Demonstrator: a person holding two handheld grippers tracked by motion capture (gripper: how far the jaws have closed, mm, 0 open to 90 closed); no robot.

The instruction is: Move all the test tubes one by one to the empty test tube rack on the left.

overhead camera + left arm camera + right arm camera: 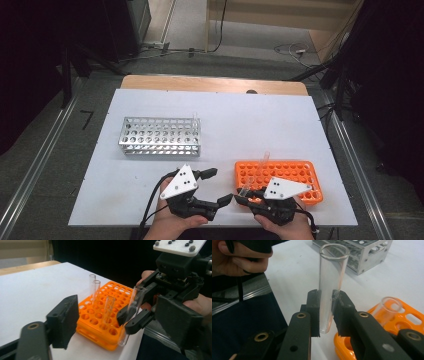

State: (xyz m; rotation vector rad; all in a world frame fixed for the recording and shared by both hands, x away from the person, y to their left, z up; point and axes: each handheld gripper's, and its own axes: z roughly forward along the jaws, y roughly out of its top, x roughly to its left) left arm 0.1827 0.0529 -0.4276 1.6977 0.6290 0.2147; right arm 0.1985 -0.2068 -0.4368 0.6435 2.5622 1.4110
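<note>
High view: the right gripper (239, 198) hides most of the glass test tube (331, 290) its fingers pinch, beside the orange rack (295, 172). Left gripper (217, 186) fingers spread, empty. White table (250, 120), dark room.

A lab test bench is showing here: a perforated silver metal test-tube rack (160, 136) and an orange plastic tube rack (290, 175) are sitting mid-frame on a white counter (250, 120).

Silver metal rack (161, 136), white table (260, 120)
</note>
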